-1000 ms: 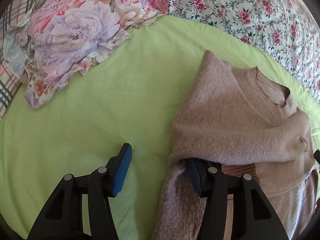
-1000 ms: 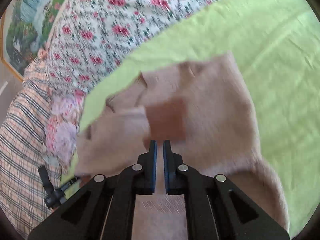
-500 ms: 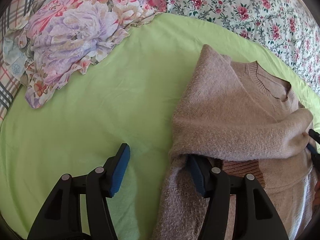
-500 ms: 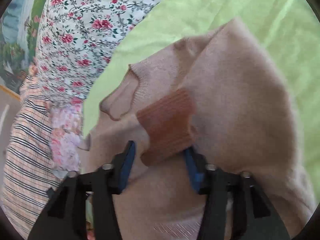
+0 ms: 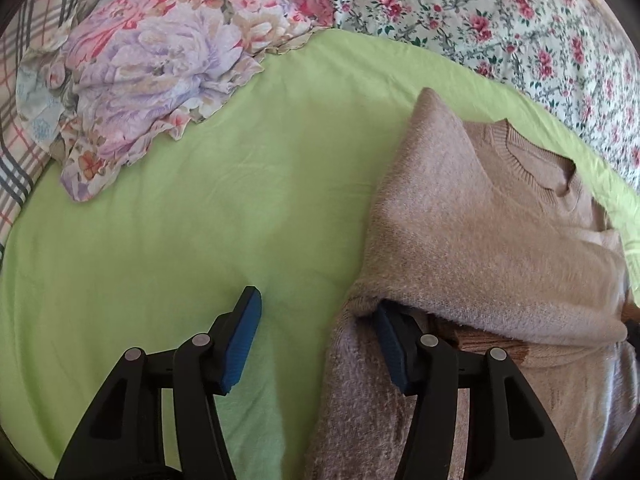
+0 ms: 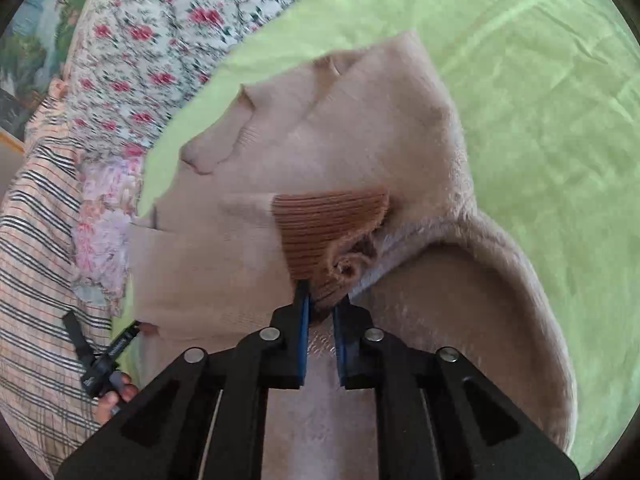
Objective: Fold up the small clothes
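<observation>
A beige fuzzy sweater (image 5: 480, 224) lies on a lime green sheet (image 5: 200, 220), its neck toward the flowered bedding, one sleeve folded across the body. My left gripper (image 5: 316, 316) is open at the sweater's left edge; its right finger sits under the folded sleeve, its left finger over bare sheet. In the right wrist view the sweater (image 6: 360, 128) fills the middle. My right gripper (image 6: 322, 306) is shut on the brown ribbed cuff (image 6: 328, 224) of a sleeve and bunches it.
A crumpled floral cloth (image 5: 152, 68) lies at the far left on the sheet. Rose-print bedding (image 5: 500, 12) and a plaid cover (image 6: 36, 280) border the sheet. Open green sheet (image 6: 540, 100) lies to the right of the sweater.
My right gripper was shut, opened around the brown cuff, and has now closed on it. The left gripper has stayed open and barely moved.
</observation>
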Tool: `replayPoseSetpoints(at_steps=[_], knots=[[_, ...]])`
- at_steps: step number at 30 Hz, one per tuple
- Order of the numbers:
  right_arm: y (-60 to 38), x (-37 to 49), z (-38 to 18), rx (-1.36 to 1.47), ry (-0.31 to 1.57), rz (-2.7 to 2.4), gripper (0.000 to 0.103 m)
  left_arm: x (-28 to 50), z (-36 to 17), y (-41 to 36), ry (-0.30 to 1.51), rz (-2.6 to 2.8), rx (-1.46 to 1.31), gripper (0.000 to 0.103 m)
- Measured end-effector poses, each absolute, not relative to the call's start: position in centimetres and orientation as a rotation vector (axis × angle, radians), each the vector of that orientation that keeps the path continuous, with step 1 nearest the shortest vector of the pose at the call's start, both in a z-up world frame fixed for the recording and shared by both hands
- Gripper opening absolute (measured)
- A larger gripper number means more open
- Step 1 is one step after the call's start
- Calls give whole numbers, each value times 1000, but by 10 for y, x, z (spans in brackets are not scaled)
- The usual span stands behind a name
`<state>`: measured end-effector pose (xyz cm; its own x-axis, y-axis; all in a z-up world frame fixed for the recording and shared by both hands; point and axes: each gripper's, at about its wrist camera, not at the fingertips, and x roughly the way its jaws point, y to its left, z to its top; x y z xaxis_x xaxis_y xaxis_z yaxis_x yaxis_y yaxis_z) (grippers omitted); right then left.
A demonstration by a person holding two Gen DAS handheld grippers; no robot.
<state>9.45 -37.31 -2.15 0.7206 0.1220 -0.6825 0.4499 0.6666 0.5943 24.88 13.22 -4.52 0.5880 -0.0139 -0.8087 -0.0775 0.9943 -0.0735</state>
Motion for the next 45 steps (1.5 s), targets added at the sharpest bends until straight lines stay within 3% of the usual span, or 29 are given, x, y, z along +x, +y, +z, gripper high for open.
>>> replayPoseSetpoints(at_steps=[2,3,6,7,17,21,28,36,45], knots=[[-359,96,8,738,701,-193,17,249,-46,135,938,36,-121,57],[-351,103,23,692,676,-157,26,249,-47,136,937,38,-128,57],[-325,136,45,643,650,4,75,247,-47,138,924,40,-155,57],[-316,156,47,640,654,71,77,246,-47,139,919,39,-163,57],[-237,364,-5,592,947,385,77,242,-48,144,889,22,-207,57],[-201,407,-37,578,1110,557,78,240,-49,147,878,8,-231,57],[-179,453,-53,817,970,677,79,238,-49,147,861,11,-232,57],[-240,400,-27,798,815,446,78,231,-43,167,879,-153,-381,60],[-361,203,-1,681,692,-10,78,259,-19,166,933,-224,-341,65]])
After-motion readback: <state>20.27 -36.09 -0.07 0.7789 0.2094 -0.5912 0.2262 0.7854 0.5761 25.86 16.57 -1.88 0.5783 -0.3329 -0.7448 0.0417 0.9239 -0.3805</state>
